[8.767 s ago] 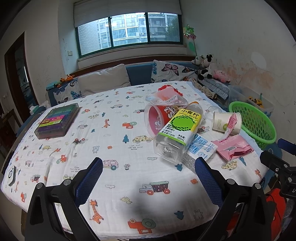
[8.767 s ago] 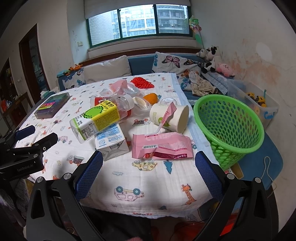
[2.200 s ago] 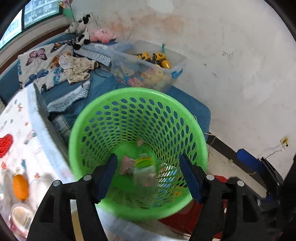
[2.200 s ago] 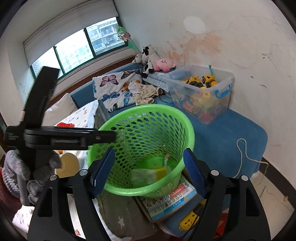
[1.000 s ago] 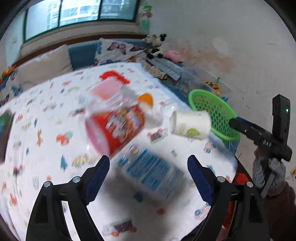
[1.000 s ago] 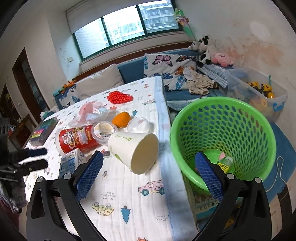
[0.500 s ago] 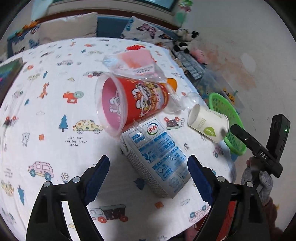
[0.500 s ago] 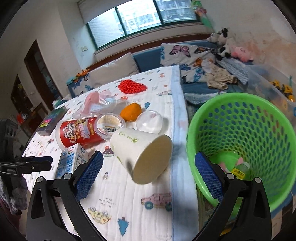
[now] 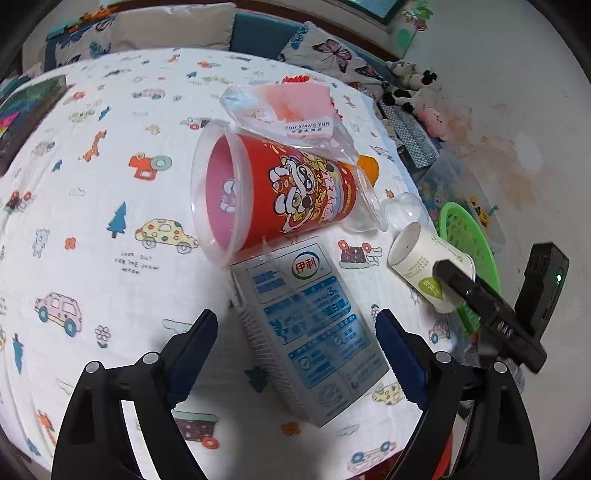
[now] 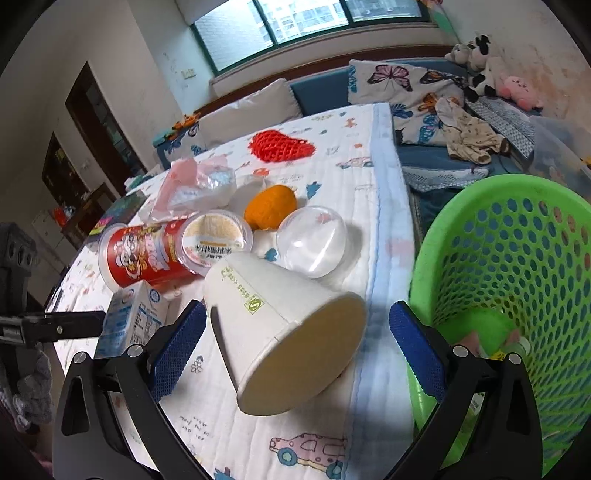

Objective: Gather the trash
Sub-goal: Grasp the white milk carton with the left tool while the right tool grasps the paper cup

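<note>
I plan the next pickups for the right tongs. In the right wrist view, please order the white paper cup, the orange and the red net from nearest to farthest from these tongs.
1. White paper cup: lying on its side between the open right tongs.
2. Orange: behind the cup, mid-table.
3. Red net: farthest, toward the sofa.

A lived-in family room in a home was shown: a table (image 9: 110,229) was covered with a child's cartoon-print cloth, and a blue window seat (image 10: 325,88) was lined with butterfly cushions (image 10: 402,79) beneath a wide window (image 10: 303,22), through which apartment blocks could be seen. Soft toys (image 10: 476,44) were heaped against a stained wall (image 9: 517,110), crumpled clothing (image 10: 469,136) was left on the seat, and a dark wooden doorway (image 10: 92,122) was visible behind.
</note>
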Action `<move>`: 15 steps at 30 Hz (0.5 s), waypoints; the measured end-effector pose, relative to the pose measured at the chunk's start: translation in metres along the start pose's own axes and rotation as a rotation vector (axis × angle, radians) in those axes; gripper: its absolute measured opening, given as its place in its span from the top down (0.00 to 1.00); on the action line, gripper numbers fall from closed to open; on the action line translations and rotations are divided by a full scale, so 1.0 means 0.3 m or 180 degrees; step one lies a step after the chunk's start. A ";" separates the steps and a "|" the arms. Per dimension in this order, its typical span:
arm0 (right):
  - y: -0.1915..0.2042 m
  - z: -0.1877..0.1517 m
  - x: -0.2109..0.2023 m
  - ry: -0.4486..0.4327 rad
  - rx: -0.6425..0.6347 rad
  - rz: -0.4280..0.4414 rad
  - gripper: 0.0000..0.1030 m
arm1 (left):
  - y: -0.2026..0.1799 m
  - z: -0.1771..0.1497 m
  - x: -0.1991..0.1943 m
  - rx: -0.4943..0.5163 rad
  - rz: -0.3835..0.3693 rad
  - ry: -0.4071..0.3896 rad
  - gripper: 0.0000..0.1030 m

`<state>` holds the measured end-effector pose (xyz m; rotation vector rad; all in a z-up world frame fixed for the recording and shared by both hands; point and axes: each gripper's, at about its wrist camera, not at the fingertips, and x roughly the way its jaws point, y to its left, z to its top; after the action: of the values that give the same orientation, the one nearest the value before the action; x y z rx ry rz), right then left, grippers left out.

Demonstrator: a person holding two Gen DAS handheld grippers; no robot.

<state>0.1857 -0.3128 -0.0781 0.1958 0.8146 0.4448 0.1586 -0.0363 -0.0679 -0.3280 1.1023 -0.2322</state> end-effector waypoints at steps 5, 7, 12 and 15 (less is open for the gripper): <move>0.021 -0.005 0.006 0.0030 -0.0114 -0.0015 0.08 | -0.004 0.025 0.032 -0.0226 0.0110 0.0036 0.18; 0.032 -0.012 0.006 0.0039 -0.0172 -0.0056 0.15 | -0.007 0.031 0.044 -0.0277 0.0185 0.0043 0.18; 0.040 -0.024 -0.010 -0.0015 -0.0217 -0.0132 0.16 | -0.020 0.033 0.075 -0.0337 0.0344 0.0071 0.18; 0.047 -0.031 -0.031 -0.0070 -0.0218 -0.0185 0.17 | -0.034 0.034 0.094 -0.0372 0.0406 0.0093 0.18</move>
<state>0.1687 -0.3044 -0.0735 0.1131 0.7805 0.4146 0.1798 -0.0540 -0.0833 -0.3579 1.1636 -0.0597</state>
